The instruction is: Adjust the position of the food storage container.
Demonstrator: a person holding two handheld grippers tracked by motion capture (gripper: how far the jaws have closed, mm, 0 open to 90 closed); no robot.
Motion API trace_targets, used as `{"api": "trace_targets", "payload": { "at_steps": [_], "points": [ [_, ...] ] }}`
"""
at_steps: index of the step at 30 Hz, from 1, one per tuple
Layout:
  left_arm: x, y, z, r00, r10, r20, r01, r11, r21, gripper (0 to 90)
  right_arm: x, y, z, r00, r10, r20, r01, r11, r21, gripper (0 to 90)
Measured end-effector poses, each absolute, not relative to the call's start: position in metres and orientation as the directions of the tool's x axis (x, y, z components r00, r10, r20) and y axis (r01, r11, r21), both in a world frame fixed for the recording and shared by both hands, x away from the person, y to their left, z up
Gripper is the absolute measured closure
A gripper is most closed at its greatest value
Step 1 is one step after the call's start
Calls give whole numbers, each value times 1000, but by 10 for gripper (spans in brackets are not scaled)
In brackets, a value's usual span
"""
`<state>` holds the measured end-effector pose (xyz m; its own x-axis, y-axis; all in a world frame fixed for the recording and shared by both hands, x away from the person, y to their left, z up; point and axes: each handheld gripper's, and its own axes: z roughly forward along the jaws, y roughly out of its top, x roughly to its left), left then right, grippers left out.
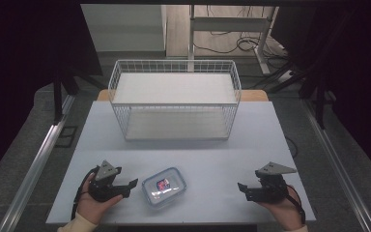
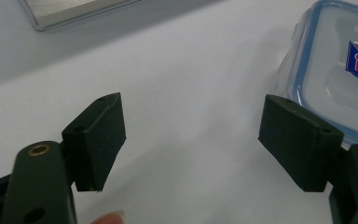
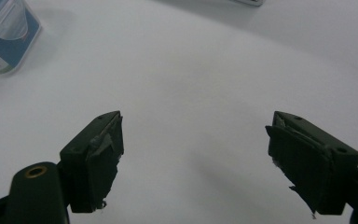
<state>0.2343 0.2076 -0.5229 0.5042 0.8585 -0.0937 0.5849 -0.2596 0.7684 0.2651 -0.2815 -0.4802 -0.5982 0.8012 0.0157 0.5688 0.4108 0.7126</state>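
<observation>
You are holding both grippers with jaws apart and empty: left gripper (image 1: pixel 125 186) just beside the lidded container (image 1: pixel 164 186), right gripper (image 1: pixel 245 189) well apart. Container is sitting on the table (image 1: pixel 212 159), ungrasped; wire basket (image 1: pixel 174 99) waiting behind.

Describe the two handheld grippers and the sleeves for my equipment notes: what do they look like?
Both the left gripper and right gripper are black, each topped by a grey three-cornered plate, with flat black pads and brass-coloured rivets. The right pads look frayed. Sleeve cuffs appear cream.
</observation>
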Motion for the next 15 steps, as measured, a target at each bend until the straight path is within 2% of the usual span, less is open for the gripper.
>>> {"api": "trace_targets", "payload": {
  "at_steps": [15],
  "points": [
    [234, 209, -520, 500, 861, -92, 586, -258, 768, 231, 266, -281, -482, -604, 797, 13, 568, 419, 709, 190]
  ]
}}
